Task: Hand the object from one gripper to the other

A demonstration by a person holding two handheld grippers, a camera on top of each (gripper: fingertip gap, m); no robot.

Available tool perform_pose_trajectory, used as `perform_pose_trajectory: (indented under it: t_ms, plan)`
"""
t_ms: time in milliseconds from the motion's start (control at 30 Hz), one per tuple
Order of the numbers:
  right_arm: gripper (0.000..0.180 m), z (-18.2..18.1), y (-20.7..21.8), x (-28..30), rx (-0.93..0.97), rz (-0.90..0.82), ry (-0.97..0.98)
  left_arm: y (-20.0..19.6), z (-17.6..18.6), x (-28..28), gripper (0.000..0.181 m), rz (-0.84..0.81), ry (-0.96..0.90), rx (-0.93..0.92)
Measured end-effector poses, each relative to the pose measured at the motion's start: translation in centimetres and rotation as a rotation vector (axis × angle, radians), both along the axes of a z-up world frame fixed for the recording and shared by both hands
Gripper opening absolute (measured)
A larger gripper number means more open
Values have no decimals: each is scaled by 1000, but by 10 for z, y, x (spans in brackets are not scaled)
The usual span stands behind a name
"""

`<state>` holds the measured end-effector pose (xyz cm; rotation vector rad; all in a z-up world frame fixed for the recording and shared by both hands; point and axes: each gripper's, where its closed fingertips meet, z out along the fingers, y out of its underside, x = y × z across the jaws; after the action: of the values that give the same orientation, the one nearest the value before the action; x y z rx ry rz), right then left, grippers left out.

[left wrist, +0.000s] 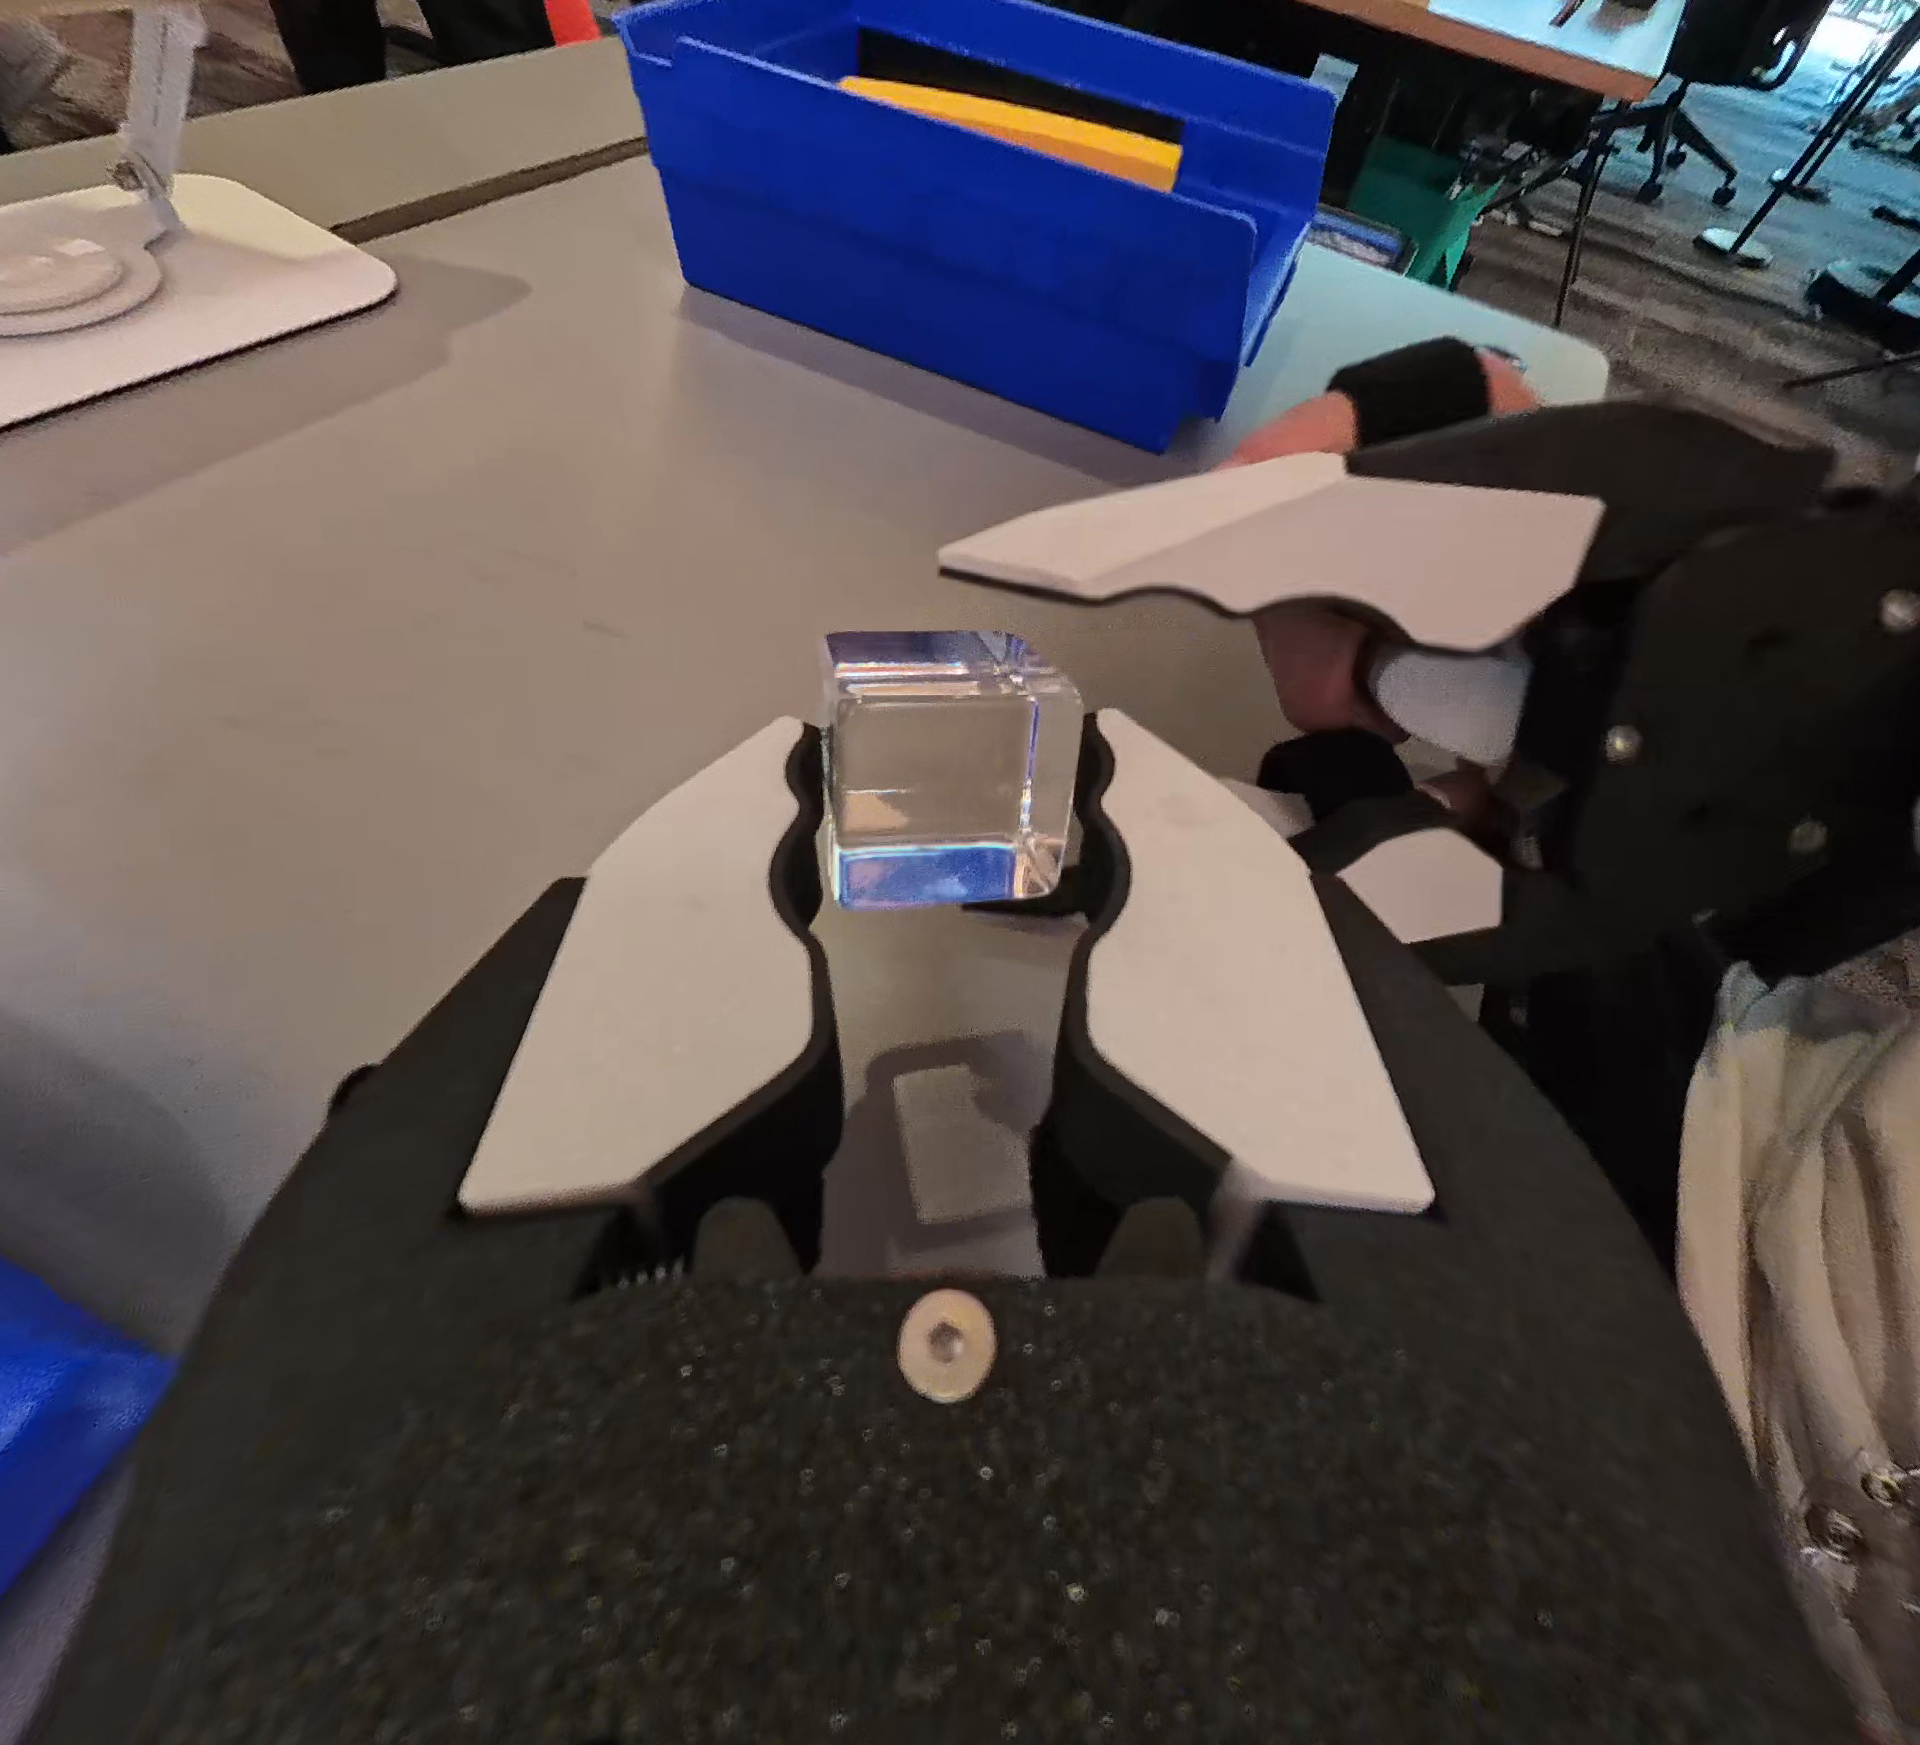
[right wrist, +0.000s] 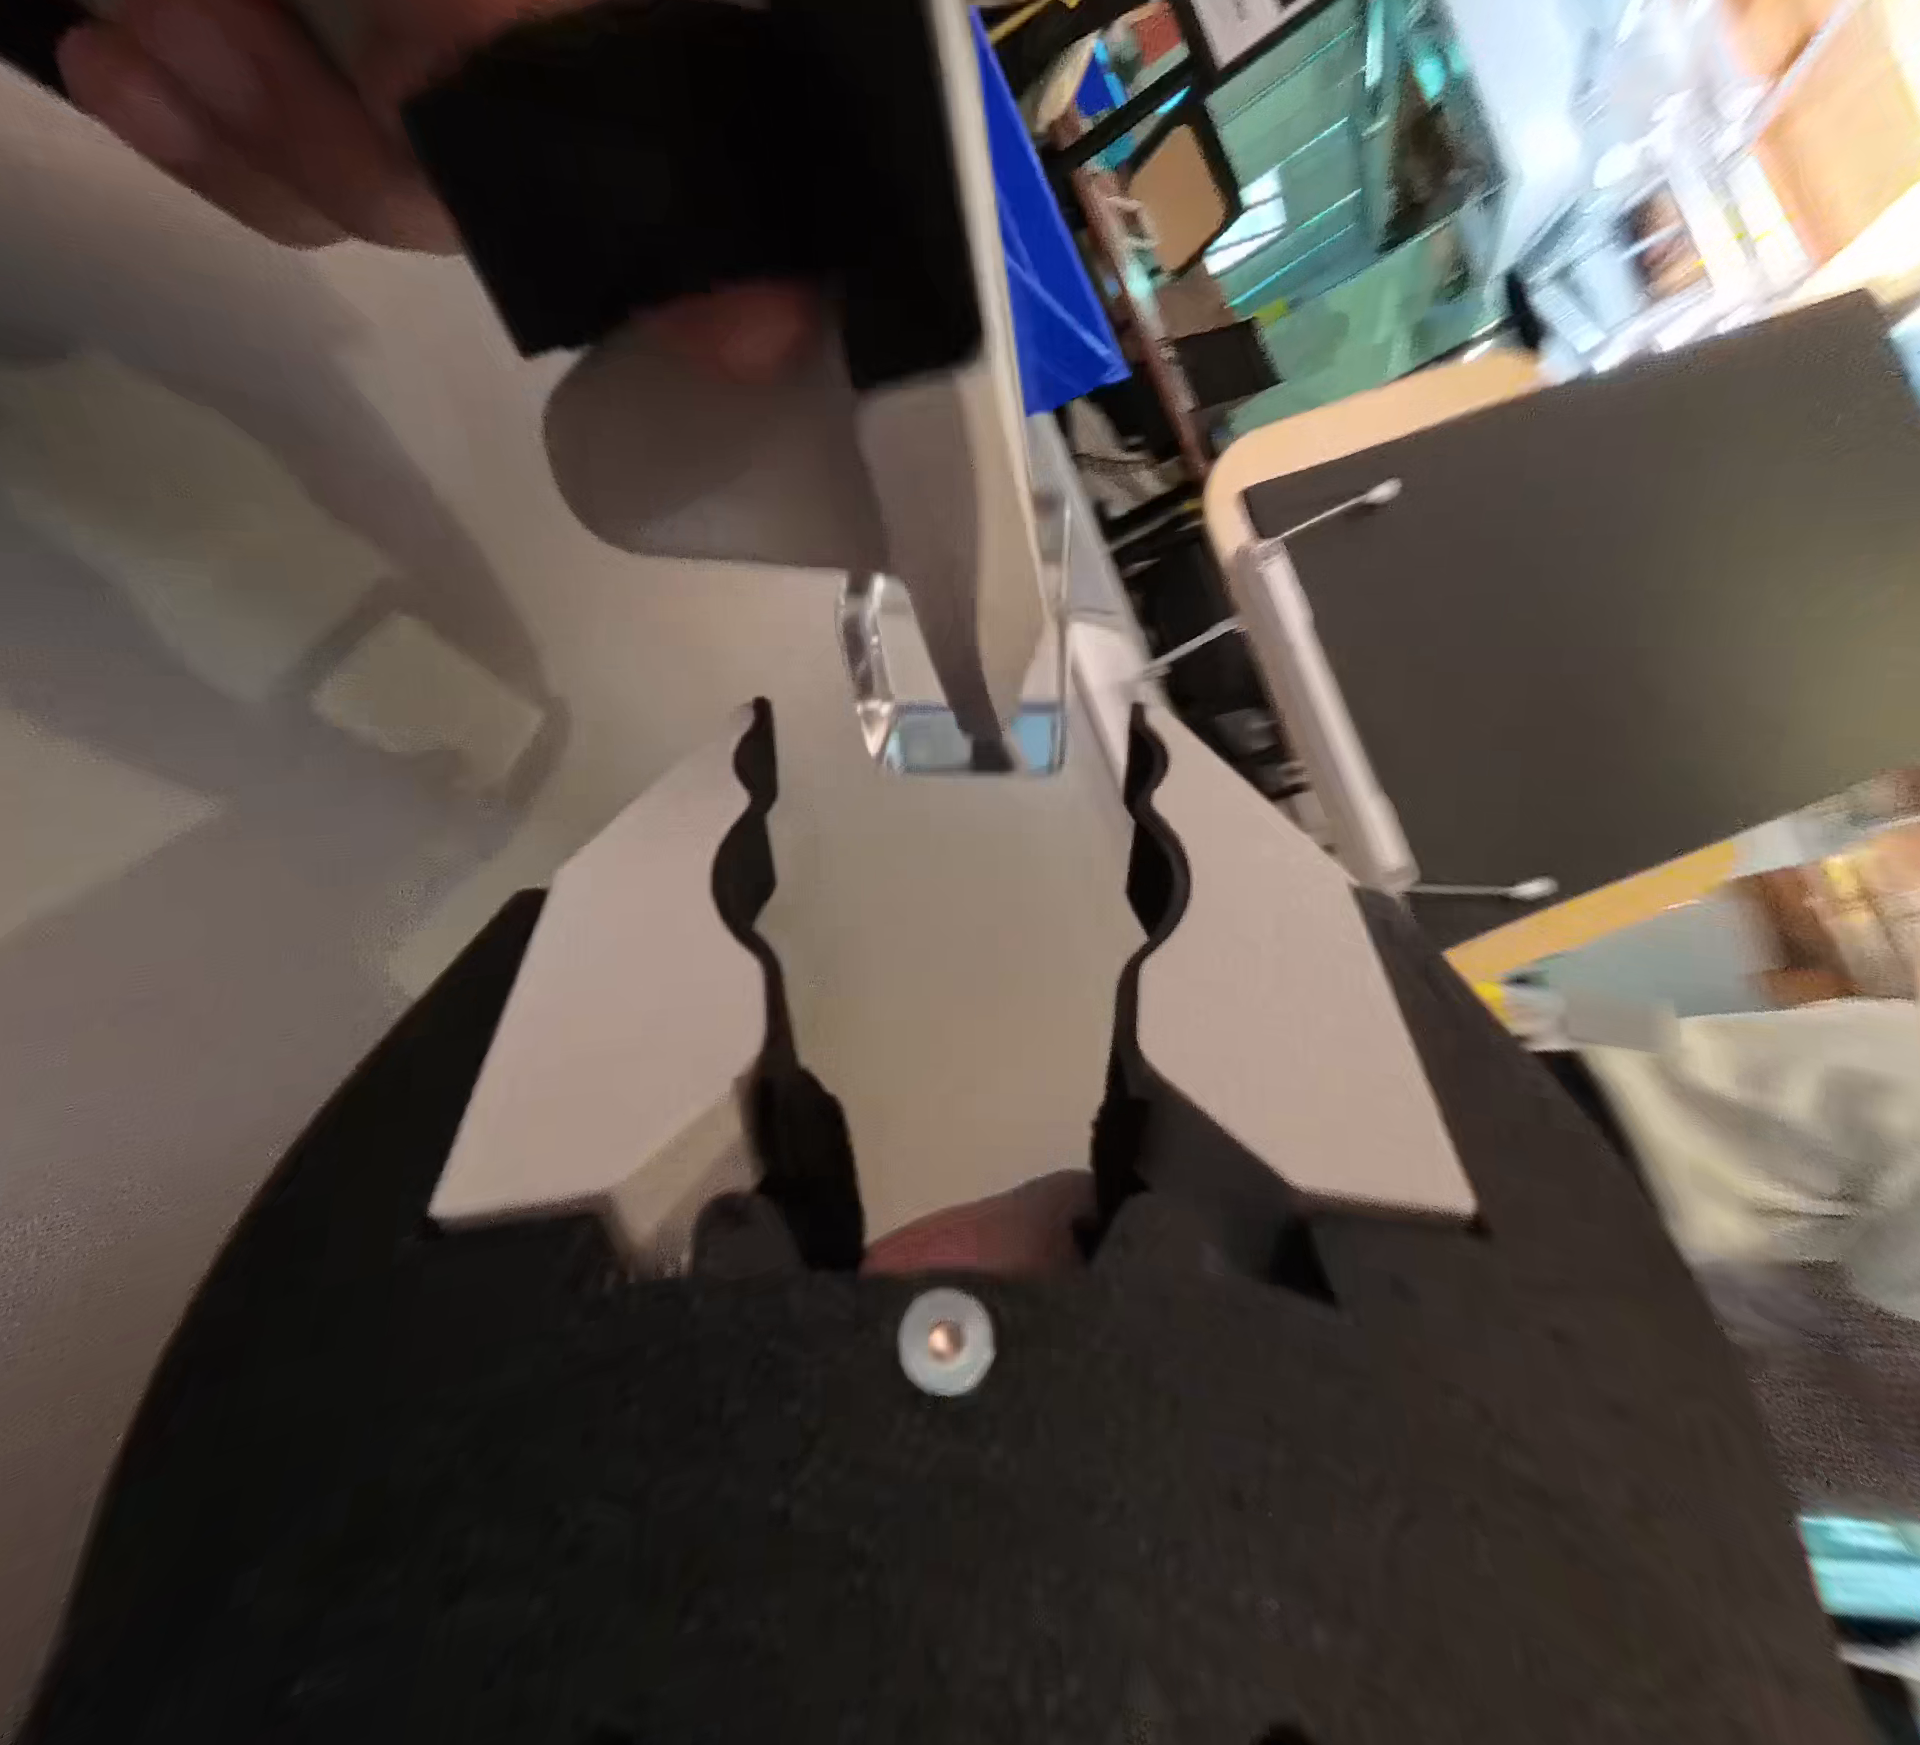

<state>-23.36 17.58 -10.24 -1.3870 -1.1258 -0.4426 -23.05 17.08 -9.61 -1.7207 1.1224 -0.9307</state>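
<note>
A clear acrylic cube [left wrist: 940, 770] is gripped between the fingertips of my left gripper [left wrist: 940, 745], which holds it a little above the grey table [left wrist: 416, 656]. My right gripper [right wrist: 948, 724] is open and turned on its side. In the left wrist view it comes in from the right, with its upper finger [left wrist: 1195, 542] just above the cube and its lower finger [left wrist: 1403, 874] below it. In the right wrist view the cube [right wrist: 935, 739] sits just ahead of, and between, the open fingertips, with a left-gripper finger [right wrist: 966, 500] on it.
A blue bin [left wrist: 966, 261] holding a yellow and a black flat item stands at the back of the table. A white stand [left wrist: 156, 241] is at far left. The table's edge [left wrist: 1538, 345] runs behind the right gripper. Desks and chairs stand beyond.
</note>
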Motion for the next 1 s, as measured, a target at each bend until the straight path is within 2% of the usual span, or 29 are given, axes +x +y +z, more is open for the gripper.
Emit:
perform_pose_trajectory:
  t_ms: [33,133,233,300,367,433,533,633,700,733,833,1000]
  plan:
    - [71,-2,0,4,-72,16,75,2,2,-2,46,5,-17,1]
    - [74,-7,8,22,-284,56,302,8,4,-8,46,14,-20,36]
    - [77,-15,8,26,-624,171,620,10,3,-10,46,5,5,90]
    - [79,-3,-11,14,-945,372,888,7,4,-9,46,-7,6,117]
    - [80,25,-17,12,-1174,533,1183,7,0,-8,46,-1,53,155]
    - [80,31,-10,14,-1255,515,1323,8,-6,-7,46,12,132,222]
    - [80,4,-3,6,-1210,327,1178,4,-16,-4,46,11,249,334]
    - [77,-12,-9,-9,-1210,246,1040,-2,-22,1,46,-8,337,436]
    - [45,-20,-12,-14,-1198,215,970,-5,-26,4,46,-15,382,487]
    - [43,-23,-11,-14,-1177,194,945,-5,-29,4,46,-9,411,494]
    - [43,-32,-12,-13,-1162,154,895,-7,-36,4,46,-22,409,455]
    - [44,-37,6,16,-1078,69,898,-6,-26,4,52,-24,240,223]
